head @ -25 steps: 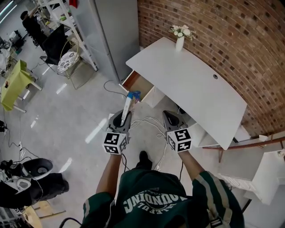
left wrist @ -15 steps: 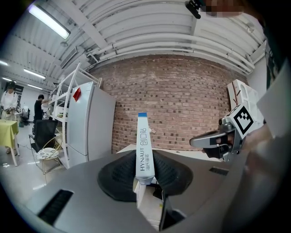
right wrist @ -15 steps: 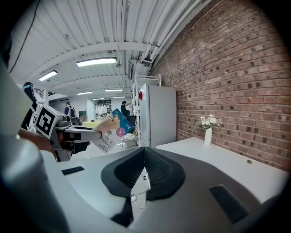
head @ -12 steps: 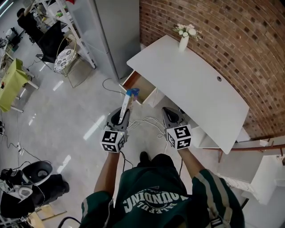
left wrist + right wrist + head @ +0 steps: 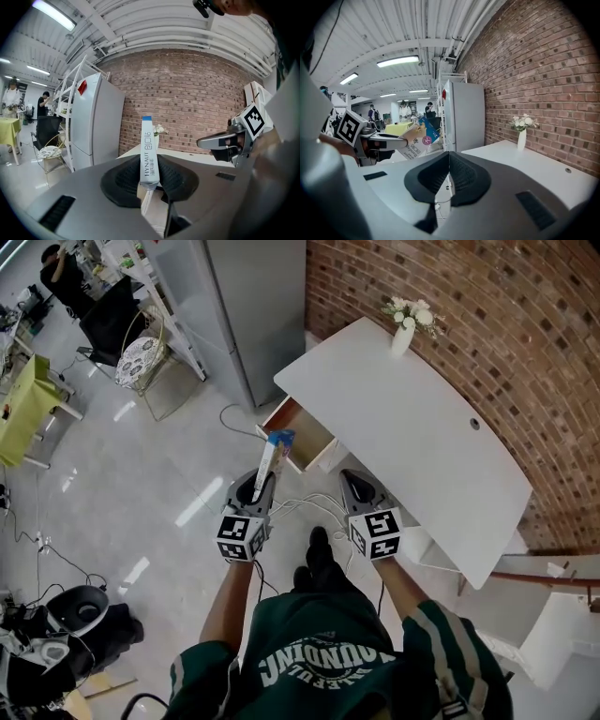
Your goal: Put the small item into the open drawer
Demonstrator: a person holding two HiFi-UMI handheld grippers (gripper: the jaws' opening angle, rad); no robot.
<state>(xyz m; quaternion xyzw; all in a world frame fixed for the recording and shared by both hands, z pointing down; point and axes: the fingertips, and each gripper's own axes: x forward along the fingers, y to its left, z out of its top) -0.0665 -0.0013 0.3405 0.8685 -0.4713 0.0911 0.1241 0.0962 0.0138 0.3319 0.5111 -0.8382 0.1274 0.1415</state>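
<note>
Fingers of the left gripper [image 5: 263, 482] pinch a slim box [image 5: 270, 454], open drawer [image 5: 300, 423] at one o'clock. Those of the right gripper [image 5: 353, 480] are closed, empty.

Right gripper [image 5: 449, 158]: jaws together, nothing between the pads. At left, the left gripper [image 5: 399, 139] clamps a flat packet [image 5: 420, 135], blue at its far end; print too small to read reliably. White desk [image 5: 534, 166] at right carries a flower vase [image 5: 521, 138] near the brick wall [image 5: 534, 70]. Grey fridge [image 5: 465, 117] behind.

Bright ceiling strip lights [image 5: 397, 61], glossy floor glare [image 5: 202, 501], fisheye-warped edges.
</note>
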